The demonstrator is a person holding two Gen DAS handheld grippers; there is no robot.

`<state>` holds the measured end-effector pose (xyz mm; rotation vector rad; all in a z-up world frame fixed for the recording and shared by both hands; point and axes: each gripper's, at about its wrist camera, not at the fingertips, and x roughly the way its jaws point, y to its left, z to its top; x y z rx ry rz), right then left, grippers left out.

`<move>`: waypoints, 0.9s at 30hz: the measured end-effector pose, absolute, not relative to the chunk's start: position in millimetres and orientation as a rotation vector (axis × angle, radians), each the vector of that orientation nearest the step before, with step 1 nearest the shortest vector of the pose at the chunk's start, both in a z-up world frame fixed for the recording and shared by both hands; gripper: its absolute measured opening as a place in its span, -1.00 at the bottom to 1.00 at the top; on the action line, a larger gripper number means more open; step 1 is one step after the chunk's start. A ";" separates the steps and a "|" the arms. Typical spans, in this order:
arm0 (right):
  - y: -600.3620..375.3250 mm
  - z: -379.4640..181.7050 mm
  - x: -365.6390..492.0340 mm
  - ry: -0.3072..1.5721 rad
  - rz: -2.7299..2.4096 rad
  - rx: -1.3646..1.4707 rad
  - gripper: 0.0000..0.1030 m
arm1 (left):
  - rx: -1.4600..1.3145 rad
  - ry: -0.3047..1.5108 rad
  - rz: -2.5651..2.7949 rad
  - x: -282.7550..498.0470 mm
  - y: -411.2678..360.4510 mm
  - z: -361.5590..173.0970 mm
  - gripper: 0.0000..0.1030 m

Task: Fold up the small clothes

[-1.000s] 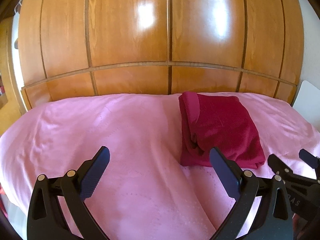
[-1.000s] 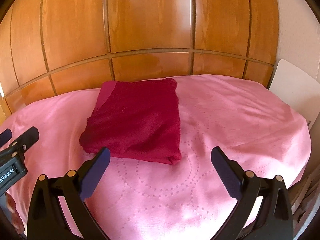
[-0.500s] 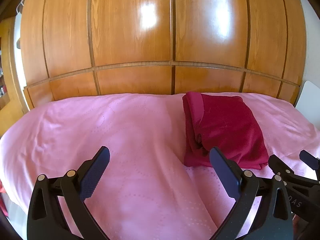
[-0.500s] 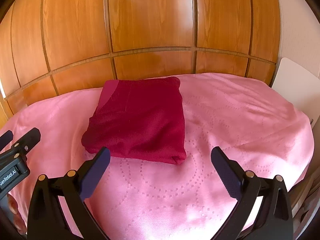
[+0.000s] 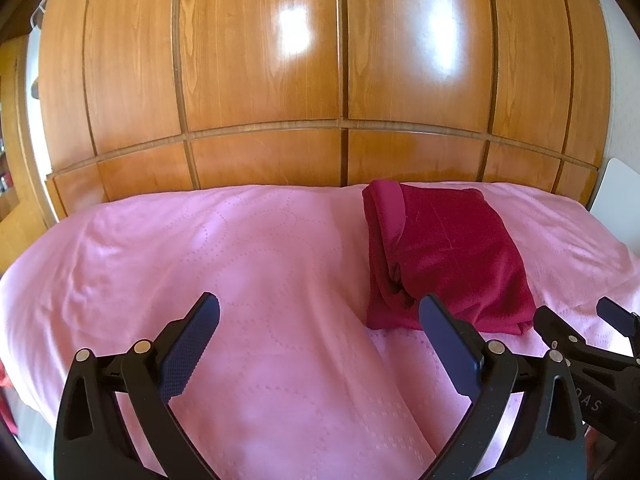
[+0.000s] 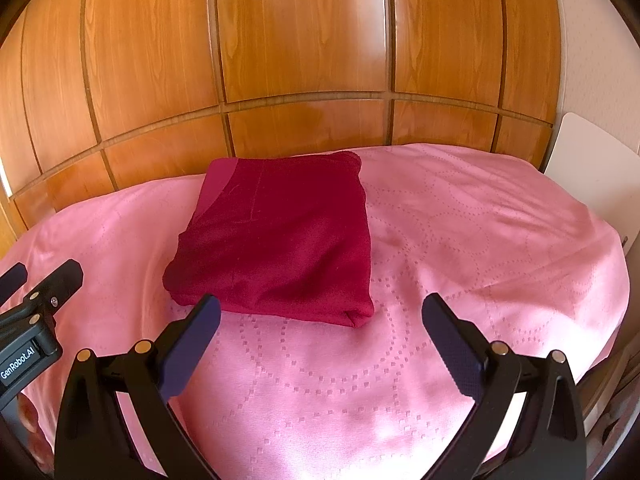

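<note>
Pink bedding covers the bed [image 6: 460,240] beneath us, a dotted pattern stitched into the spread, and we go from the near edge outward. Closest to us, our left tool [image 5: 318,336] hangs above the spread with its two fingers held wide apart and nothing between them. Our right tool [image 6: 320,334] sits the same way, fingers splayed and empty; its tips also show at the right edge of the left view [image 5: 580,320], beside the left one. At the lower left of the right view something pinkish shows under the other tool's body, perhaps part of a hand, though it is too blurred to be sure.

Just beyond the right tool's left finger lies the folded dark red garment [image 6: 276,240], a tidy rectangle resting flat on the spread, its layered edges facing left in the left view [image 5: 448,256]. Neither tool touches it. Past the bed rises a glossy wooden panelled wardrobe [image 5: 320,80], and a white board [image 6: 592,176] leans at the far right.
</note>
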<state>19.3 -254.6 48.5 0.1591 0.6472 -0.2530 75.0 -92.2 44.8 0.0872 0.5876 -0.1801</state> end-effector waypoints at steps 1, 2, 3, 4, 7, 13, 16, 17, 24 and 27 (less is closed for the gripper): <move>-254.6 48.5 19.1 0.647 -0.253 0.159 0.95 | 0.087 0.587 -0.181 74.5 -91.8 45.0 0.92; -254.7 48.5 19.1 0.647 -0.254 0.160 0.95 | 0.087 0.587 -0.182 74.6 -91.6 44.7 0.92; -254.9 48.4 19.2 0.647 -0.254 0.160 0.95 | 0.088 0.587 -0.181 74.7 -91.4 44.7 0.92; -254.2 48.7 18.2 0.645 -0.255 0.160 0.95 | 0.088 0.586 -0.181 74.3 -91.0 44.8 0.92; -254.1 48.8 17.9 0.644 -0.255 0.162 0.95 | 0.089 0.584 -0.185 75.4 -90.0 44.9 0.92; -251.6 49.3 15.8 0.637 -0.256 0.159 0.95 | 0.089 0.583 -0.185 75.2 -90.1 44.9 0.92; -251.4 49.2 15.9 0.636 -0.255 0.158 0.95 | 0.087 0.579 -0.186 73.8 -89.6 45.7 0.92; -250.6 49.9 14.9 0.635 -0.257 0.158 0.95 | 0.086 0.579 -0.189 74.0 -89.1 46.1 0.92; -249.0 52.8 12.4 0.626 -0.263 0.159 0.95 | 0.079 0.566 -0.189 71.0 -87.9 50.7 0.92; -248.4 53.1 12.5 0.624 -0.263 0.157 0.95 | 0.076 0.560 -0.189 69.7 -88.4 52.5 0.92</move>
